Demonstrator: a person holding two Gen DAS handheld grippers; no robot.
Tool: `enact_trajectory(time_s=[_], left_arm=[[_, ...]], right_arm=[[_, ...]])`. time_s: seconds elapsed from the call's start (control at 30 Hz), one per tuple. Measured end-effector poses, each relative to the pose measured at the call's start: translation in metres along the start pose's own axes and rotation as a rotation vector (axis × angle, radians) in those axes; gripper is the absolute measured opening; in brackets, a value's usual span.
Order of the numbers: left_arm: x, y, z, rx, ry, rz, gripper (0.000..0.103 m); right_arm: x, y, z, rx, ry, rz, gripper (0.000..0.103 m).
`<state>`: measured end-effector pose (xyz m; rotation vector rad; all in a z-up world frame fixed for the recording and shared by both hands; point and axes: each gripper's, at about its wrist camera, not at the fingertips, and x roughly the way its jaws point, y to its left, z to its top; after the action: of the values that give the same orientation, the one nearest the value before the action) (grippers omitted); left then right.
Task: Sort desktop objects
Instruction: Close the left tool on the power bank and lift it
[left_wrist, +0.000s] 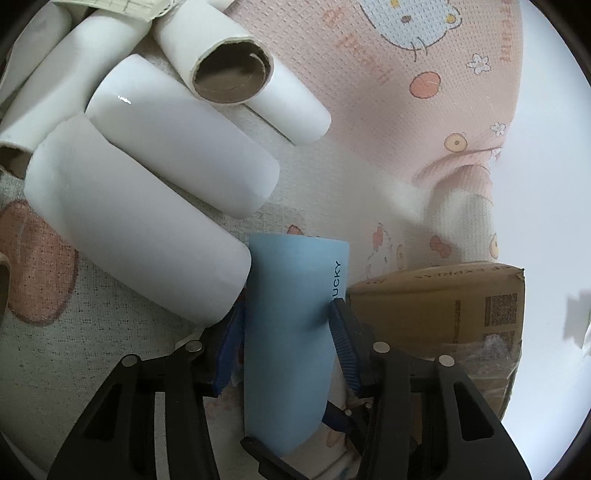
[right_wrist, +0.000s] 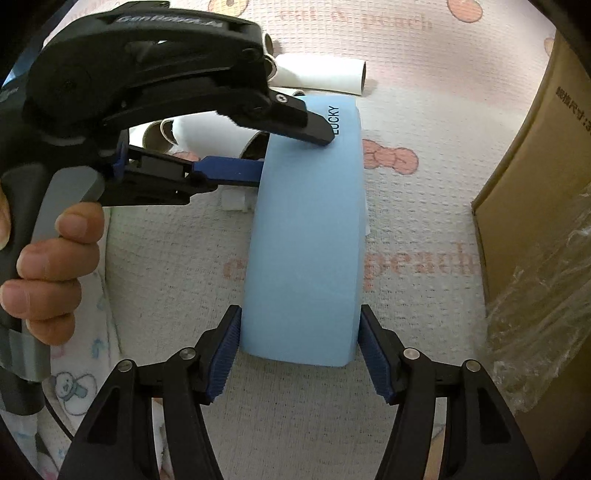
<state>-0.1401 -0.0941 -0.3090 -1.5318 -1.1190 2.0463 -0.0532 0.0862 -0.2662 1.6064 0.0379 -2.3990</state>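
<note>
The left hand-held gripper is clamping the far end of a light-blue cylindrical roll marked "LUCKY", which is lying over a pink-and-white printed cloth. The right hand-held gripper is bracketing its near end, pads just beside it, contact unclear. White cardboard tubes are lying just beside the roll, with a brown cardboard box standing near.

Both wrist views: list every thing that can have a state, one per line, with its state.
Light blue LUCKY tube: gripped at both ends, one gripper at each.
Left gripper: shut on the tube's far end.
Right gripper: pads against the tube's near end.
White cardboard tubes: lying on their sides, piled, the nearest touching the blue tube.
Brown cardboard box: resting on the cloth, apart from the tube.
Pink patterned cloth: spread flat underneath.
</note>
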Motion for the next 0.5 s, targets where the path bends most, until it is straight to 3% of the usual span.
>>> enact_trajectory(time_s=[0.23, 0.5], left_arm=[[-0.006, -0.009, -0.002, 0.038, -0.018, -0.001, 0.050], [-0.036, -0.042, 0.000, 0.105, -0.077, -0.052, 0.050]], right_arm=[[-0.006, 0.001, 0.001, -0.008, -0.011, -0.017, 0.060], [-0.041, 0.006, 0.011, -0.039, -0.098, -0.064, 0.060]])
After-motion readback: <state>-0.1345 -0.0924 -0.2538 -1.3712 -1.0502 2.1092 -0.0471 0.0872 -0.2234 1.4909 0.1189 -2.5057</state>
